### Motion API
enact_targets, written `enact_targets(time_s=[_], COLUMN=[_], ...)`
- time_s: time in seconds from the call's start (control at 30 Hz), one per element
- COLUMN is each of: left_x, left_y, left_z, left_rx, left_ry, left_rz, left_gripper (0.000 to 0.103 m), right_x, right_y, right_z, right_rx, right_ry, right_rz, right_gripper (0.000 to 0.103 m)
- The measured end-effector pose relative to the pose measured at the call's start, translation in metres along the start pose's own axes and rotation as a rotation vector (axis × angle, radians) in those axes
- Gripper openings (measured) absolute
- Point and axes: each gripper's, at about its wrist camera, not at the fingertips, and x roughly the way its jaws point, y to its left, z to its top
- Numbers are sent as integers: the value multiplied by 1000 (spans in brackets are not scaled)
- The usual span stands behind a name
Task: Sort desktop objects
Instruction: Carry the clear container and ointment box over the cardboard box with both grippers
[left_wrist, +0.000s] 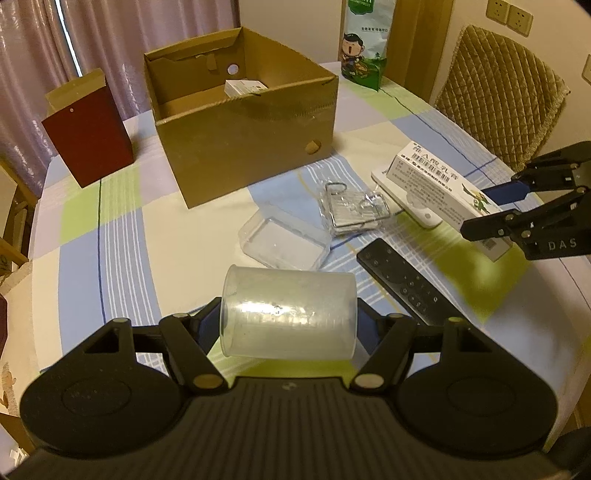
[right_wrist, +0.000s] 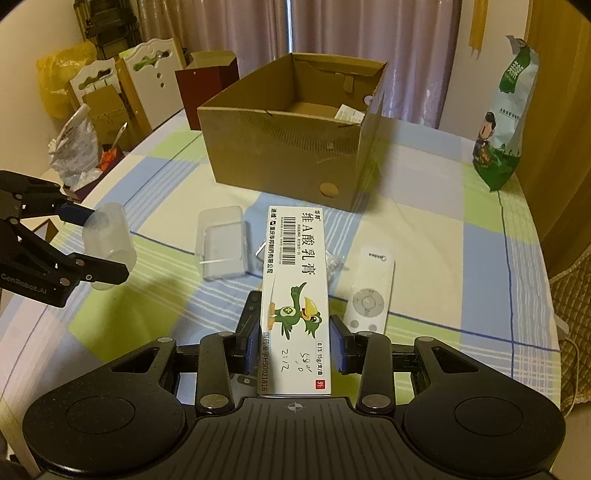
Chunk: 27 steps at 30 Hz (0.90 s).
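I am holding two items clear of the bench at once. My left hand-held gripper (left_wrist: 288, 325) is closing its pads on a translucent plastic cup (left_wrist: 290, 314), gripped across its wall so it lies sideways, mouth to the left. My right hand-held gripper (right_wrist: 295, 343) has the medicine carton (right_wrist: 295, 295) between its pads lengthwise; the left pad looks in contact, while a sliver of gap is showing at the right pad, so I am judging the grip light.

Carton text is reading 维A酸乳膏, 0.1% 15g, a barcode, a green cartoon bird, and handwriting "2:12".

The open cardboard box (left_wrist: 243, 147) is sitting at the far middle, a small white box (left_wrist: 243, 86) already lying inside; I am judging it the sorting bin, which would explain both items pointing that way.

Lying on the checked cloth between grippers and box: a clear plastic case (left_wrist: 286, 243), a bagged wire hook (left_wrist: 351, 210), a black remote (left_wrist: 402, 284), and a white remote (right_wrist: 369, 291) marked Midea.

A dark red box (left_wrist: 88, 136) is standing far left, a green snack bag (right_wrist: 506, 122) far right
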Motion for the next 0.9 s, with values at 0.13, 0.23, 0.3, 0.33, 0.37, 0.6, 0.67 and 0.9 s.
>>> enact_targets(time_s=[0.13,0.23,0.3,0.33,0.37,0.6,0.67,0.9], left_x=[-3,-5,-6,-7,-8,-7,-2,32], left_y=[5,10,14,17,19,40,47,73], left_z=[13,27,39,46,54,114,132,187], left_rx=[-1,4,10,13,17,42,51,65], left_ry=[-24,-51,-72,-83,-95,-185,-202,-229], left_rz=[7,11,12,13,14,55,68,100], left_gripper=[68,68,68,68,68,68,68,68], right_x=[-1,-2,-2,-3,-2,12,22,72], right_y=[1,2,2,2,1,-8,-12,-22], right_z=[14,27,42,50,59,131,153,207], right_rx=[-2,-7,-17,-22,-25,-42,-39,-26], right_ry=[-20,-38,-57,-67,-79,-151,-159,-135], right_rz=[5,8,6,4,2,-34,-37,-42], right_gripper=[38,38,38,38,38,38,38,38])
